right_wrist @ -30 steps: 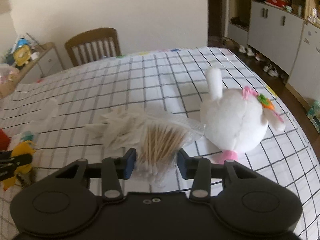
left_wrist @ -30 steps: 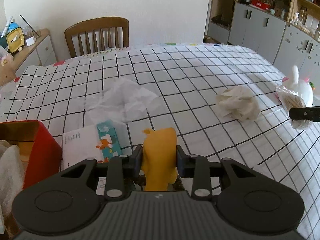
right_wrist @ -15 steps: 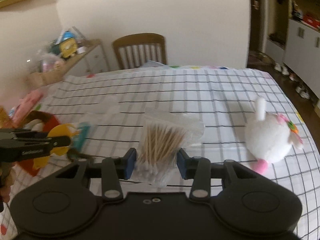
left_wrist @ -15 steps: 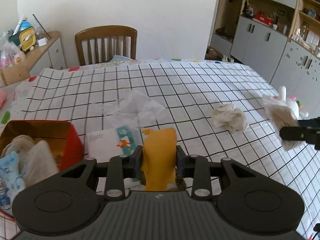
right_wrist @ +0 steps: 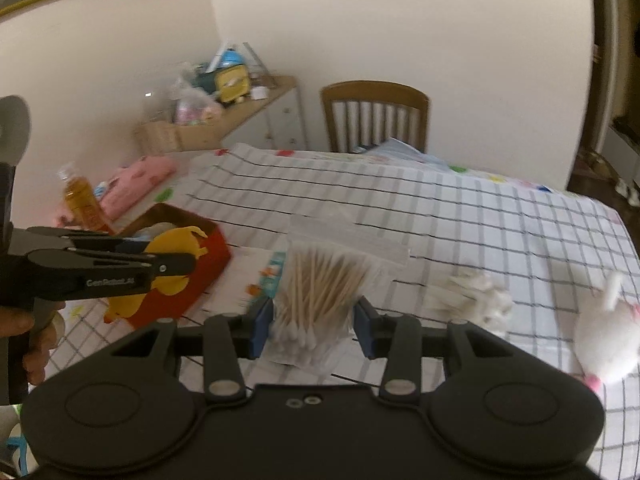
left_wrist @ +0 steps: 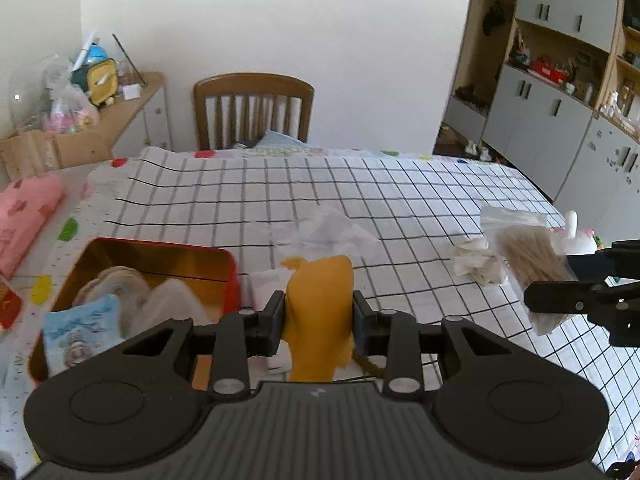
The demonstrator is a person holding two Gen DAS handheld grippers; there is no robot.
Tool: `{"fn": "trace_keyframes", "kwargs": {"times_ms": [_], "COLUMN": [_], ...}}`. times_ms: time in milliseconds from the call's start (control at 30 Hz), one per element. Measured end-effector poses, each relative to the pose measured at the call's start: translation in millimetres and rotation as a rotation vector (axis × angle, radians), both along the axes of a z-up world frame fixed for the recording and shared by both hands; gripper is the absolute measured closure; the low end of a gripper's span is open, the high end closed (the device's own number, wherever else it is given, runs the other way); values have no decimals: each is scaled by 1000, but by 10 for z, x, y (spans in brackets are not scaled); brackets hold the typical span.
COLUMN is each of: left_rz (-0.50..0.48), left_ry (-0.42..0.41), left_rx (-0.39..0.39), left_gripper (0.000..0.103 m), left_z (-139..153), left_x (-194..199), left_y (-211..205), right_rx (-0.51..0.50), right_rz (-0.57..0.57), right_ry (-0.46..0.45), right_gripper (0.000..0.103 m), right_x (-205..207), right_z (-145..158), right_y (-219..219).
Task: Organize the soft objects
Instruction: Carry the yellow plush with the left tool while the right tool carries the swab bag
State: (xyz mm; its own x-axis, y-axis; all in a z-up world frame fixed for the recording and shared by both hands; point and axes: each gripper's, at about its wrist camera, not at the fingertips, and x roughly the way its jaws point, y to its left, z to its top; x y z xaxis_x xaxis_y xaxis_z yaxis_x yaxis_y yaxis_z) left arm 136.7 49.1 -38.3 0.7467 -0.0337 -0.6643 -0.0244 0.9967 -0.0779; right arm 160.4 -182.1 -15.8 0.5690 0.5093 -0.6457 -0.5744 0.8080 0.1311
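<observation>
We hold a yellow soft toy [left_wrist: 320, 312] clamped between the pads of our left tongs [left_wrist: 319, 318], raised off the worktop [left_wrist: 400, 200] just beside the red tin box [left_wrist: 224, 268]. The box is open and already has a few soft things in it, among them a pale blue packet [left_wrist: 82, 334] and some cream-coloured cloth [left_wrist: 172, 304].

Our right tongs [right_wrist: 313, 324] are closed partway on a clear bag of cotton swabs [right_wrist: 320, 292], the wooden sticks fanning up and away from the pads; the bag is lifted clear of the checked cloth. From the left wrist it appears at the right edge, in front of a crumpled white tissue [left_wrist: 478, 260].

A white plush bunny [right_wrist: 608, 344] lies on the worktop to the far right, near the tissue. A thin plastic bag [left_wrist: 328, 232] lies flat in the middle. A wooden chair [left_wrist: 252, 108] stands at the far end.
</observation>
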Motion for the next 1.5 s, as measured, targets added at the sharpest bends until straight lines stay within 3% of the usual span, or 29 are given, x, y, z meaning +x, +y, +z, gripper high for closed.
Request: {"fn": "trace_keyframes", "kwargs": {"times_ms": [733, 1133, 1500], "left_rz": [229, 299, 288], "left_ry": [-19, 13, 84], "left_rx": [19, -4, -6], "left_gripper": [70, 70, 70], "left_z": [225, 129, -211], "left_x": [-631, -440, -61], "left_y": [1135, 1631, 1661], "right_rx": [-7, -81, -196], "right_rz": [291, 370, 417], "right_ry": [-40, -42, -28], "right_gripper": [61, 61, 61], "right_x": [-148, 131, 426], "right_z": [223, -13, -434], "right_y": [1279, 2025, 2460]}}
